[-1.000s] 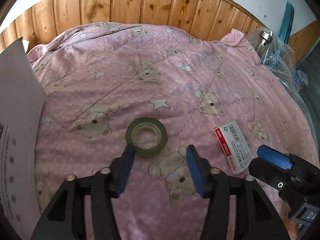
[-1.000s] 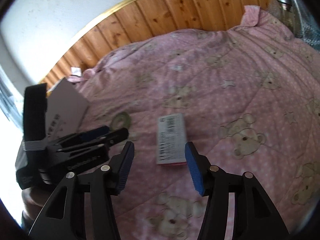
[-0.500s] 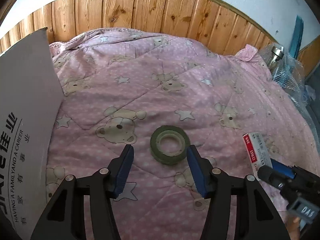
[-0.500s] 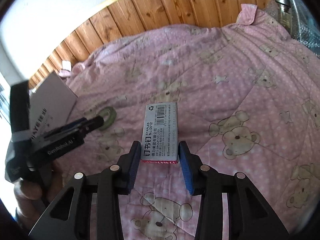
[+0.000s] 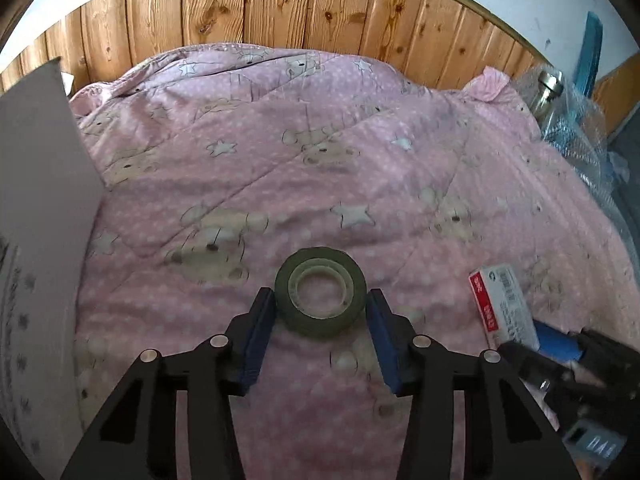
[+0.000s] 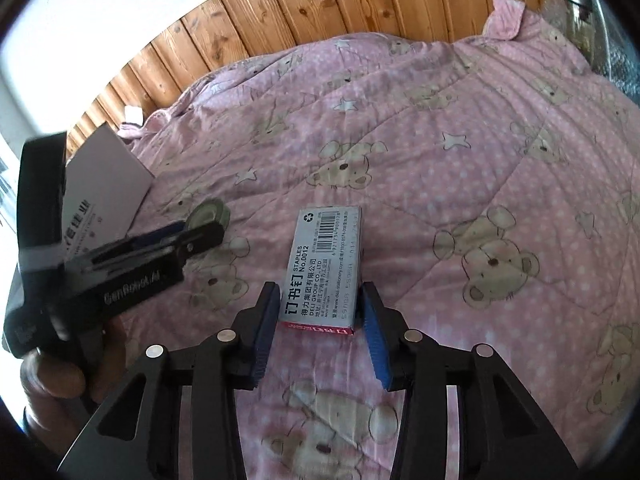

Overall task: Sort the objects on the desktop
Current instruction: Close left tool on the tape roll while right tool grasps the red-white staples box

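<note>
A dark green tape roll (image 5: 320, 304) lies flat on the pink bear-print quilt (image 5: 320, 140). My left gripper (image 5: 320, 308) has closed on it, with one blue pad against each side of the roll. A grey staple box (image 6: 324, 268) with a red end sits between the pads of my right gripper (image 6: 320, 300), which is shut on its long sides. In the left wrist view the staple box (image 5: 500, 304) and the right gripper (image 5: 560, 344) are at the lower right. The right wrist view shows the left gripper (image 6: 196, 236) at the tape roll (image 6: 208, 214), with a hand holding it.
A white cardboard box (image 5: 40, 200) with printed text stands along the left edge of the quilt. Wooden panelling (image 5: 280, 8) runs behind the bed. A metal-capped bottle in bubble wrap (image 5: 552, 96) lies at the far right.
My left gripper moved forward around the tape roll and narrowed onto it. My right gripper closed on the staple box half a second ago and still holds it.
</note>
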